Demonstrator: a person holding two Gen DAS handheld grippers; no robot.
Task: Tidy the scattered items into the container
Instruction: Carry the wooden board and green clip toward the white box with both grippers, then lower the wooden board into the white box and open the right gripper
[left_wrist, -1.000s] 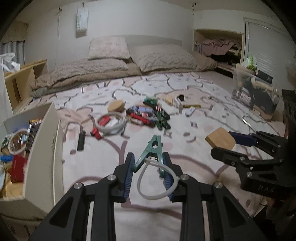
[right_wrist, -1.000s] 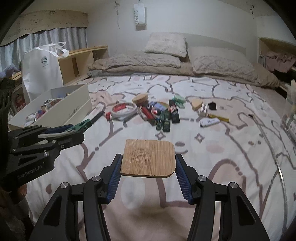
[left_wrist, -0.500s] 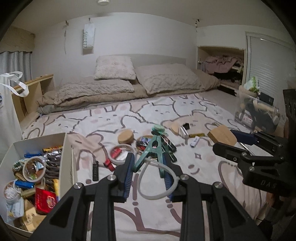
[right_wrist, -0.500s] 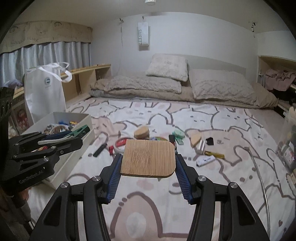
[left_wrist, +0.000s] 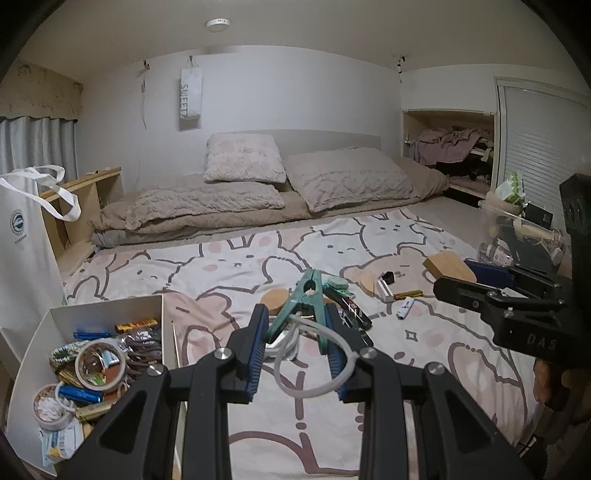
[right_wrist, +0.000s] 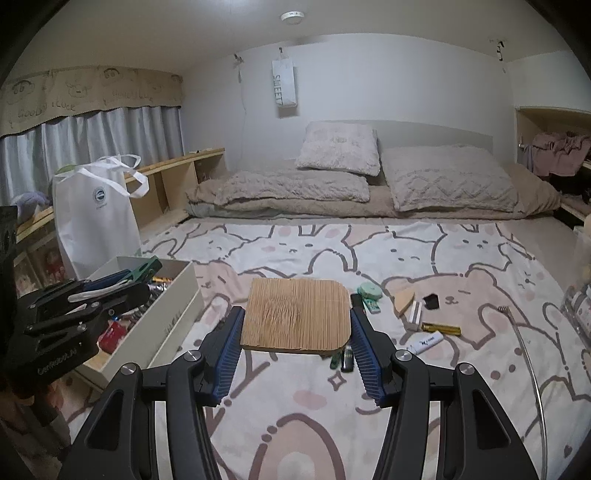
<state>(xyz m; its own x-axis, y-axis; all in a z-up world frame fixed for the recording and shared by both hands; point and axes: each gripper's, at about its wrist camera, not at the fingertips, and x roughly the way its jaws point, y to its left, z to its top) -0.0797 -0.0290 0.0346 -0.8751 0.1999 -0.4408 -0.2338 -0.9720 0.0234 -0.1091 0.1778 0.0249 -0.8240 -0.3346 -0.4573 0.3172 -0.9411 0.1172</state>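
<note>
The left gripper (left_wrist: 298, 345) grips the green clip (left_wrist: 308, 301); the right gripper (right_wrist: 295, 345) grips the bamboo board (right_wrist: 295, 314). Carry both over the box (right_wrist: 173, 314) to their left, then release low.

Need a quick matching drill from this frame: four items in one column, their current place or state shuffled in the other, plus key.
Items:
1. green clamp
2. bamboo board
3. tape roll
4. white USB stick

Places:
A. lying loose on the bedspread
B. inside the white box
C. held in the left gripper
D. held in the right gripper

Pairs: 1-C, 2-D, 3-B, 4-A
</note>
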